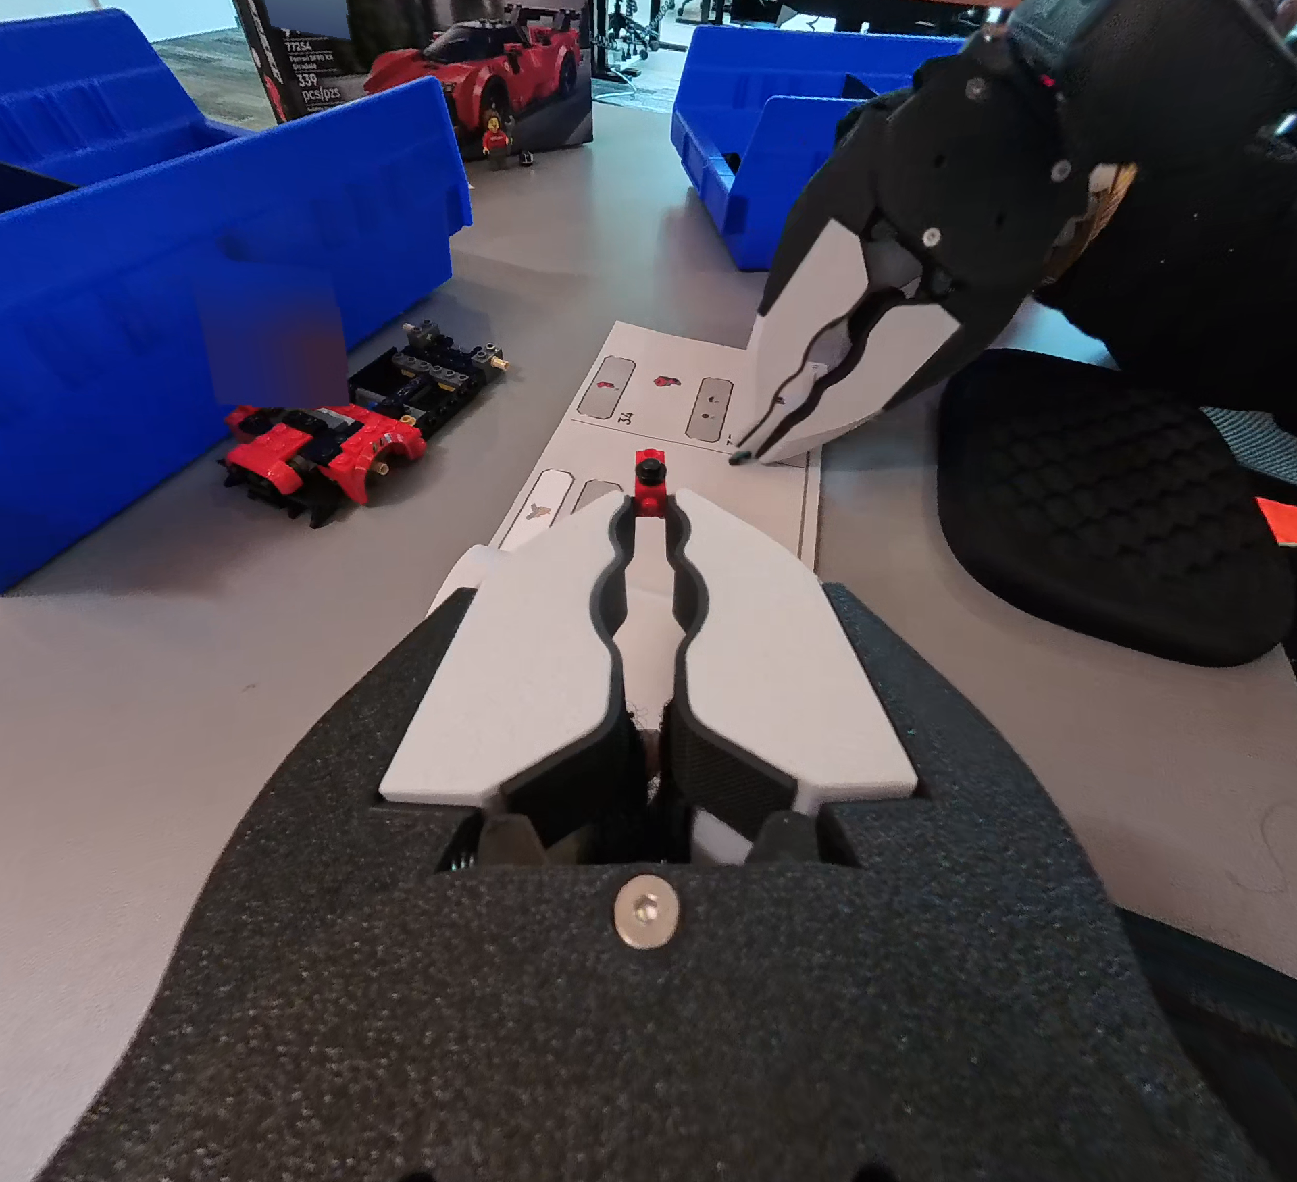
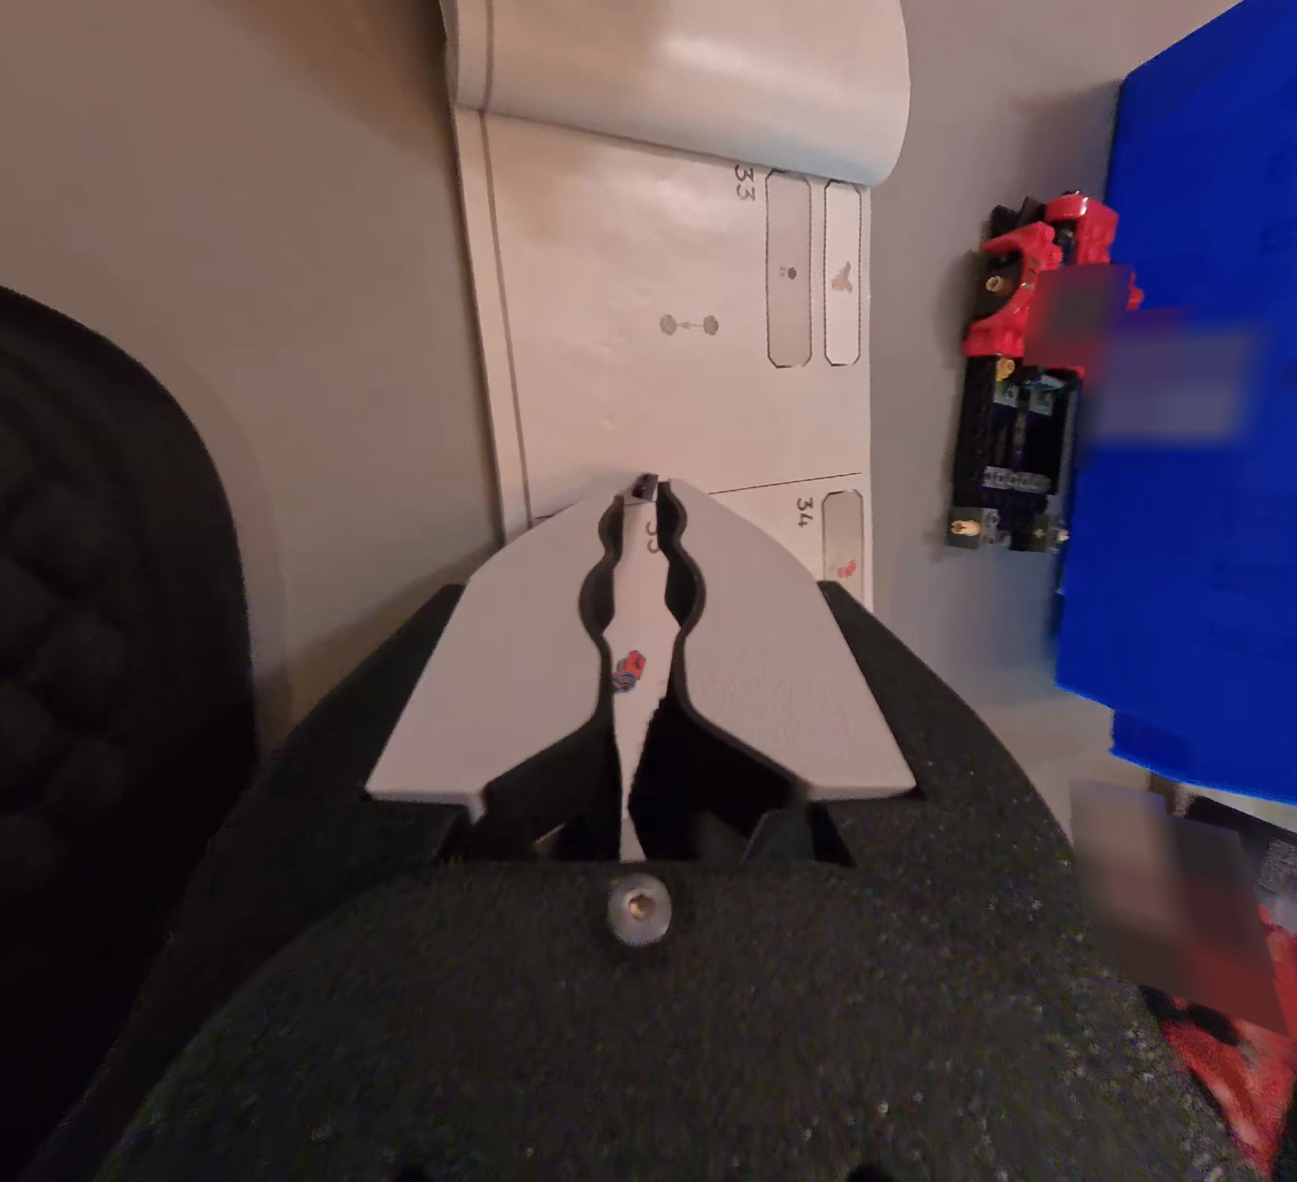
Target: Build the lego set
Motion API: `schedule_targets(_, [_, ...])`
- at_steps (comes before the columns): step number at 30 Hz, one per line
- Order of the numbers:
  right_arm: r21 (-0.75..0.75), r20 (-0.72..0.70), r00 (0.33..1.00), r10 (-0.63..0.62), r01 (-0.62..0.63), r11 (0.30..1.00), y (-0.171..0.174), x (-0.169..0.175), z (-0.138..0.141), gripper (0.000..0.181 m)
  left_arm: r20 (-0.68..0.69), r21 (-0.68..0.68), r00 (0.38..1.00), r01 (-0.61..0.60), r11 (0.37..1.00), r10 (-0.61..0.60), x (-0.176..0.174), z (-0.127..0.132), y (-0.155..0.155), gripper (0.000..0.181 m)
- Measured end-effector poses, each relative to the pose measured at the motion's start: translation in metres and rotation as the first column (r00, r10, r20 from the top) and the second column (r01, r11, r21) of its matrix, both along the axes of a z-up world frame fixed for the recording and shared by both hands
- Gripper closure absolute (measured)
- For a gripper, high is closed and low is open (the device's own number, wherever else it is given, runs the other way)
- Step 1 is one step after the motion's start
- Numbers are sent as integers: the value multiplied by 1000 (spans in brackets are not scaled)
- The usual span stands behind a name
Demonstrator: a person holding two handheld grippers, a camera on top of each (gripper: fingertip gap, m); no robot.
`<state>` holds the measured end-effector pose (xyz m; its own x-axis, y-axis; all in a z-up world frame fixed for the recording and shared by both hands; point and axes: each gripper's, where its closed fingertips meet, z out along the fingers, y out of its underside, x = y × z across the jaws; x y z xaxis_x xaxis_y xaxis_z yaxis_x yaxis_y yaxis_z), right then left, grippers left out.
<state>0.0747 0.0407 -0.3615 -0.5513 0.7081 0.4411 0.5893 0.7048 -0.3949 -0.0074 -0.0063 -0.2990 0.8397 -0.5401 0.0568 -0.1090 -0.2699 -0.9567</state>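
My left gripper (image 1: 650,503) is shut on a small red brick (image 1: 650,494) with a black round piece on top, held over the open instruction booklet (image 1: 758,517). My right gripper (image 2: 644,490) is shut on a tiny black piece (image 2: 643,486), its tips down on the booklet page (image 2: 632,320). The right gripper also shows in the left wrist view (image 1: 747,455), just right of and beyond the red brick. The partly built red and black car (image 1: 358,429) lies left of the booklet; it also shows in the right wrist view (image 2: 1011,369).
Blue bins stand at the left (image 1: 210,278) and back right (image 1: 758,152), one beside the car in the right wrist view (image 2: 1207,376). The set's box (image 1: 421,25) with a minifigure (image 1: 496,139) in front stands behind. A black mesh cushion (image 1: 1095,517) lies at the right. One gripper's finger ends stand about 12 centimeters off the other's.
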Motion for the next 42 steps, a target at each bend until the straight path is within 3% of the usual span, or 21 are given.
schedule_targets(6, [-181,43,999,-9,17,983,-9,8,2,166,5,-3,1000,3,1000,-3,1,1,-1,174])
schedule_targets(10, [-285,39,992,-122,128,950,-1,2,6,174,12,-7,1000,14,1000,-14,2,1,-2,174])
schedule_targets(15, [-441,147,973,-175,223,869,-1,-1,4,164,11,-26,999,49,998,-49,8,-3,-4,174])
schedule_targets(30, [-452,276,955,-107,227,862,-4,0,-5,174,-19,-105,984,177,979,-180,26,-18,-12,174])
schedule_targets(36, [-485,217,976,26,85,870,-15,-2,12,174,13,-166,947,319,933,-321,39,-23,-24,174])
schedule_targets(39, [-504,107,970,216,-135,853,-40,-6,42,174,24,-179,923,381,907,-383,45,-25,-31,174])
schedule_targets(42, [-443,29,914,406,-352,824,-66,-10,63,174,47,-161,900,435,886,-434,49,-21,-38,174])
